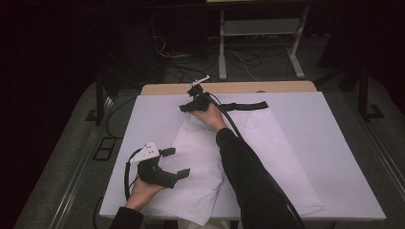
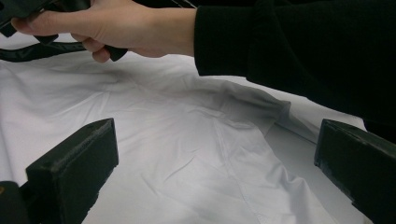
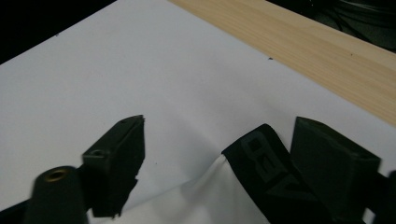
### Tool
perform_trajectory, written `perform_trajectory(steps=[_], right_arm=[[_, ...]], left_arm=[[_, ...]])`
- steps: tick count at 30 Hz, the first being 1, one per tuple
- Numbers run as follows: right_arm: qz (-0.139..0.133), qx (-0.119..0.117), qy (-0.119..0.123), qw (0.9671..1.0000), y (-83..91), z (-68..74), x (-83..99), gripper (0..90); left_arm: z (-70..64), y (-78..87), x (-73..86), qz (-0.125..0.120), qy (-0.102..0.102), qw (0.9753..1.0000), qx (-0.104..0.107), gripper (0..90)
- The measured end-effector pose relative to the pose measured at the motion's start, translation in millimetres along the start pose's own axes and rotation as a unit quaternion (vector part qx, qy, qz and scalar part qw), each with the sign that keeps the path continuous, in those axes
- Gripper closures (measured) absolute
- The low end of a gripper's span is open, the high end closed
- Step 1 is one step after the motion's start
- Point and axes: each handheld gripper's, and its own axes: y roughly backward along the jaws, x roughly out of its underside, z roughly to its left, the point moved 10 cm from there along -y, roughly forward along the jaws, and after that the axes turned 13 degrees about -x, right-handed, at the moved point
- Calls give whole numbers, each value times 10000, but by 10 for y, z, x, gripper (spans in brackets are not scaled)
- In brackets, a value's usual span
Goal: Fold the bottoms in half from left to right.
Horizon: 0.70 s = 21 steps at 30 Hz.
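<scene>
A white garment [image 1: 200,157] with a black waistband [image 1: 243,106] lies flat on the white table cover [image 1: 344,157]. At the far end my right gripper [image 1: 188,107] sits at the waistband's left tip. In the right gripper view the right gripper [image 3: 224,130] is open, with the waistband end [image 3: 261,163] lying between the jaws, close against the right one, and white cloth [image 3: 205,200] below it. My left gripper [image 1: 174,162] stands open at the garment's near left edge. In the left gripper view the left gripper [image 2: 217,140] faces the wrinkled cloth [image 2: 187,154], nothing between its jaws.
A strip of wooden tabletop [image 1: 229,88] shows beyond the cover's far edge. On the dark floor behind are cables [image 1: 191,71] and a metal stand [image 1: 260,28]. The person's right sleeve [image 1: 248,176] crosses the garment's middle. The cover's right side is bare.
</scene>
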Motion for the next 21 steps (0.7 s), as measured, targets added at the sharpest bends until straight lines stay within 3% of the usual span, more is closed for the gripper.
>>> perform_trajectory(steps=[1,6,12,17,21], right_arm=[[16,89,-1,10000,-15,-14,4,262],[113,282,-118,9995,-58,-59,28,365],[299,500,-163,9982,-118,-124,81,425],[285,588,-174,9977,-146,-151,90,462],[275,800,-160,9963,-135,-184,89,564]], left_arm=[[0,-1,-2,-5,13,10000,2,0],[0,-1,-6,-19,24,10000,12,0],[3,-3,-9,-31,35,10000,16,0],[6,-2,-12,-39,36,10000,22,0],[12,-3,-14,-39,44,10000,16,0]])
